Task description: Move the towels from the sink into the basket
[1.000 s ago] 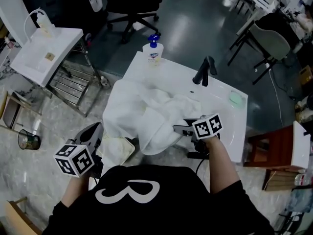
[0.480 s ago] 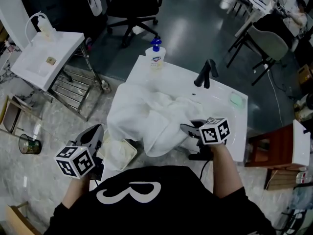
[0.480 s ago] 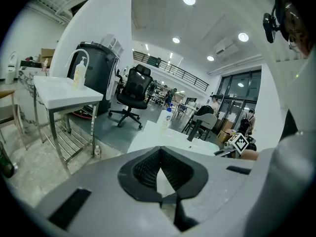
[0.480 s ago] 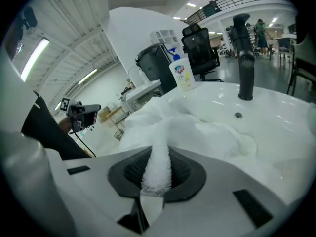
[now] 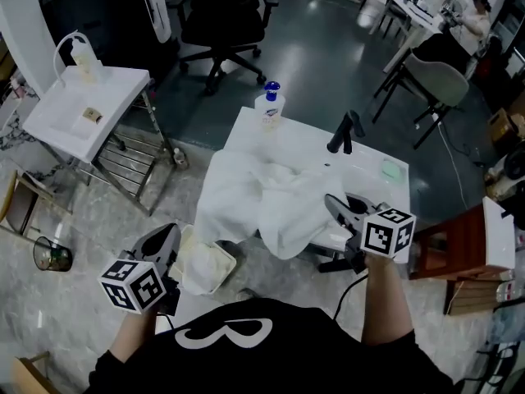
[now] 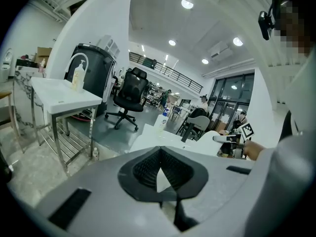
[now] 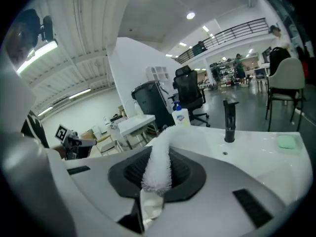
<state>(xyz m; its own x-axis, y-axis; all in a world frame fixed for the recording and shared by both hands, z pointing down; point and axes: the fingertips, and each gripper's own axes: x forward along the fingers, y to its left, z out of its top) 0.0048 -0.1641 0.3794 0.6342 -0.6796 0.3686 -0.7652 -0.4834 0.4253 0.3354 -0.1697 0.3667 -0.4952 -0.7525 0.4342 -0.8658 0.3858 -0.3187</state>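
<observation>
Right gripper [image 5: 338, 205]: jaws just closed on a fold of fluffy white cloth towel [image 5: 283, 212] (likely light, limp; any fold grips). Left gripper [image 5: 162, 240] clenched, empty.

Open floor [image 5: 107, 220] between sink [image 5: 303, 142] and side table [image 5: 57, 117]; faucet [image 5: 344, 134] and soap bottle [image 5: 269, 109] along sink's back edge.

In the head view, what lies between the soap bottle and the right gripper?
The white towel, heaped over the sink; the head view shows it. The right gripper, whose jaws have just been closing, pinches a fold of it.

Bright ceiling lights [image 6: 186, 4], fisheye-warped edges
</observation>
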